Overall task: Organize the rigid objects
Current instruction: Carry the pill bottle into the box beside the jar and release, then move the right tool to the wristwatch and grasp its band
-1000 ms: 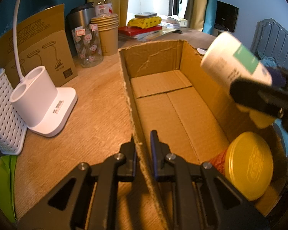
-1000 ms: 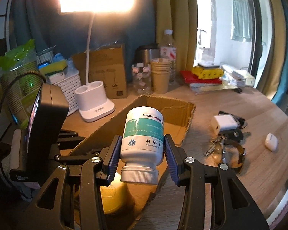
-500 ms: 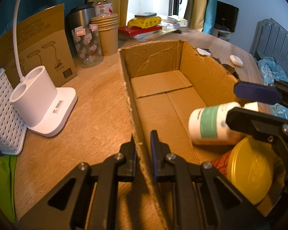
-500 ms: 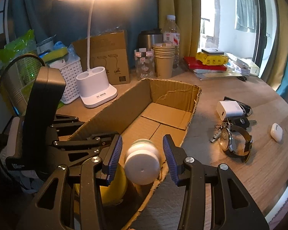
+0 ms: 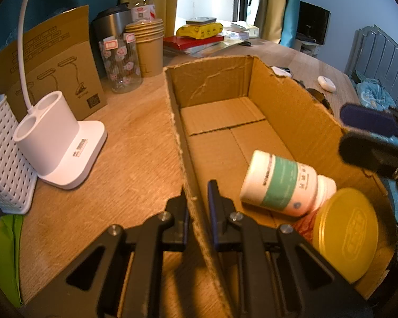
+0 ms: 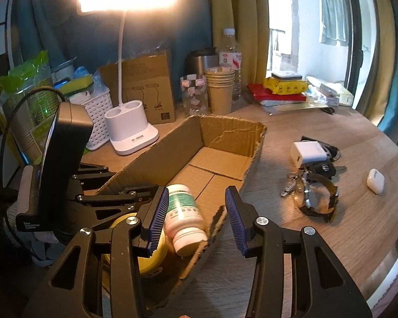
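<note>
The left gripper (image 5: 197,198) is clenched on the near end of the left wall of the cardboard box (image 5: 299,111), one jaw inside and one outside, most likely to keep the light box from sliding while things go in. The right gripper (image 6: 196,214) is released: its blue pads stand apart and press on nothing, and it hovers over the near right wall of the box. The white bottle (image 6: 184,216) with the green label lies on its side on the box floor at the near end, its cap resting against the yellow-lidded jar (image 5: 345,234) in the near corner. The far half of the box is bare, so there is room for more.

On the table to the right of the box lie a white charger (image 6: 309,152), keys with a watch (image 6: 317,194) and a small white earbud case (image 6: 375,180), probably next in line. The raised right wall stands between them and the box floor. On the left, a white lamp base (image 5: 59,143), a white basket (image 5: 2,153) and paper cups (image 5: 148,45) stay clear of the work
</note>
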Tool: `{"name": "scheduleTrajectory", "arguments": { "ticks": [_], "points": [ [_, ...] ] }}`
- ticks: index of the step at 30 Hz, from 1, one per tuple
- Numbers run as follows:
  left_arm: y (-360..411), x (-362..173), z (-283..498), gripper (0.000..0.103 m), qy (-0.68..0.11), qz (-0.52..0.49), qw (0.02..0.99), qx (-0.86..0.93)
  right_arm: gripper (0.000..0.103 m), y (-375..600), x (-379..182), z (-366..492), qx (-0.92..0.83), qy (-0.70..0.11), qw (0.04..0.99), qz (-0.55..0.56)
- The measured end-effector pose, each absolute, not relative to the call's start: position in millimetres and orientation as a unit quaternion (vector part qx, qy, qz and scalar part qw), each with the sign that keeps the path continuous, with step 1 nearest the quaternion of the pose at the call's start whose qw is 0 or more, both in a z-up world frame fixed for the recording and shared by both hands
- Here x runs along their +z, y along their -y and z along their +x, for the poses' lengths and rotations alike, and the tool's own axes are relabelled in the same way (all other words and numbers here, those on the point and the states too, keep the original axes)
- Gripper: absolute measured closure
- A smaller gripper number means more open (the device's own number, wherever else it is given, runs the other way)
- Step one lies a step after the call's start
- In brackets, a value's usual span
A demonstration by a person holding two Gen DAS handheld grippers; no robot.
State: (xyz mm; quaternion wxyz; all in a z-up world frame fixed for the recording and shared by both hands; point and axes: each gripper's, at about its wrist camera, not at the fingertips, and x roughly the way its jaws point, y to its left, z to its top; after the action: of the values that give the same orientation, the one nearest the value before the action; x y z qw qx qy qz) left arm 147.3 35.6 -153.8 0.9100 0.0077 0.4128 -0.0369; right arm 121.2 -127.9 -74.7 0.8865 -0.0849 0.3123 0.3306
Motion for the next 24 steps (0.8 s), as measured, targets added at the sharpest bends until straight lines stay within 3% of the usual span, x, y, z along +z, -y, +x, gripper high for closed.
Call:
{"name": "scheduleTrajectory", "arguments": {
  "ticks": [24],
  "points": [
    [-35.7, -153.9, 147.4, 0.09, -0.413, 0.008, 0.91, -0.037, 0.05, 197.2, -73.3, 150.2, 0.225, -0.3, 0.925, -0.06]
  ]
}}
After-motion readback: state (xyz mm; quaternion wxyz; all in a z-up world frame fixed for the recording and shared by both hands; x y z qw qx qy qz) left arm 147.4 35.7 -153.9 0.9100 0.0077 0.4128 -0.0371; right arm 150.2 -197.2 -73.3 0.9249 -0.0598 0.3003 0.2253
